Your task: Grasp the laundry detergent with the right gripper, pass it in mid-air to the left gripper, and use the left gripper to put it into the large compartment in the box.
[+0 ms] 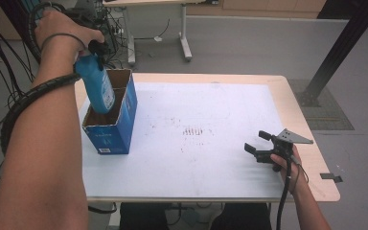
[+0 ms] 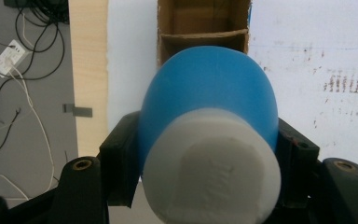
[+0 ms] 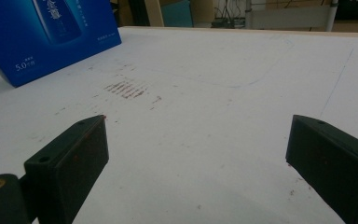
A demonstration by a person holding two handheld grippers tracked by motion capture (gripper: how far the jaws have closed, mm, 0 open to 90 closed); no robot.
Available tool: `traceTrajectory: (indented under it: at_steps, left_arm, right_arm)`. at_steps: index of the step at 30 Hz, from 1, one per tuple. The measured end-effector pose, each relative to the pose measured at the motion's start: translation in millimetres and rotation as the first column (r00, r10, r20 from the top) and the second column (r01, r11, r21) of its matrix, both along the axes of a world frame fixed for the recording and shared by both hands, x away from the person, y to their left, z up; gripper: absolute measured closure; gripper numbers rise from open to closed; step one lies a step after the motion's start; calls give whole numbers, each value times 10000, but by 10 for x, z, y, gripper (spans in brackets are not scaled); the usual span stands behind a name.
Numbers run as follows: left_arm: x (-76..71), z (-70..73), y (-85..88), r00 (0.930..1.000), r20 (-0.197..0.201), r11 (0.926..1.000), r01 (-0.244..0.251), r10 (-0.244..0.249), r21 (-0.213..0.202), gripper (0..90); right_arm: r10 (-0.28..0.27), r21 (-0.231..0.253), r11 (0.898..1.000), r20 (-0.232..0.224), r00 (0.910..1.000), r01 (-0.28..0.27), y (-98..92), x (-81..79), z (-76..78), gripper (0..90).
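Note:
A blue bottle (image 1: pixel 97 87) with a white cap (image 2: pixel 212 172) hangs tilted, its bottom end just inside the near compartment of an open blue cardboard box (image 1: pixel 112 129). My left gripper (image 1: pixel 97 49) is shut on the bottle's neck end, above the box at the table's left. In the left gripper view the two black jaws clamp the bottle (image 2: pixel 209 88) from both sides, and the box's brown inside (image 2: pixel 200 28) lies beyond it. My right gripper (image 1: pixel 261 143) rests low over the table's right side, open with nothing between its jaws; from the right gripper (image 3: pixel 200 163) view the box (image 3: pixel 51 32) stands far left.
A white sheet (image 1: pixel 196 134) with faint reddish marks covers most of the wooden table (image 1: pixel 311 143). Cables (image 2: pixel 9 70) lie on the floor to the left. A second table's legs (image 1: pixel 184 43) and a black post (image 1: pixel 345 43) stand behind.

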State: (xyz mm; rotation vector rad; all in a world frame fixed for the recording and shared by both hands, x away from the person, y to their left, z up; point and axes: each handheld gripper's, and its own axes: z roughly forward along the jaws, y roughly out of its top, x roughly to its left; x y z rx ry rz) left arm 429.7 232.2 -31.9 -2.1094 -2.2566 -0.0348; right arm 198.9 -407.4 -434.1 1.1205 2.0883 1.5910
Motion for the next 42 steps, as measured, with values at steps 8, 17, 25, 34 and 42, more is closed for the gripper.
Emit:
traceTrajectory:
  at_steps: [8, 17, 25, 34, 42]
  left_arm:
    - [38, -160, 7, 9997, -234, 10000, 0, -2, -81, 374]
    - [72, -321, -18, 9990, -453, 10000, 65, -66, -29, 374]
    - [92, -443, -9, 9981, -609, 9999, 83, -91, -144, 374]
    - [107, -593, 13, 9968, -788, 9997, 75, -94, -237, 374]
    - [128, -733, 1, 9953, -952, 9996, 126, -150, -264, 375]
  right_arm:
    - [12, -7, 10000, -49, 10000, -12, 3, -7, -17, 55]
    - [-106, 22, 9999, -141, 9998, 106, -23, -13, -33, 55]
    - [-95, 35, 9999, -152, 9998, 95, -15, -15, -41, 54]
    - [-92, -9, 10000, -146, 9999, 91, -20, -17, -31, 55]
    - [-111, 19, 9999, -113, 9999, 112, -21, -23, -35, 54]
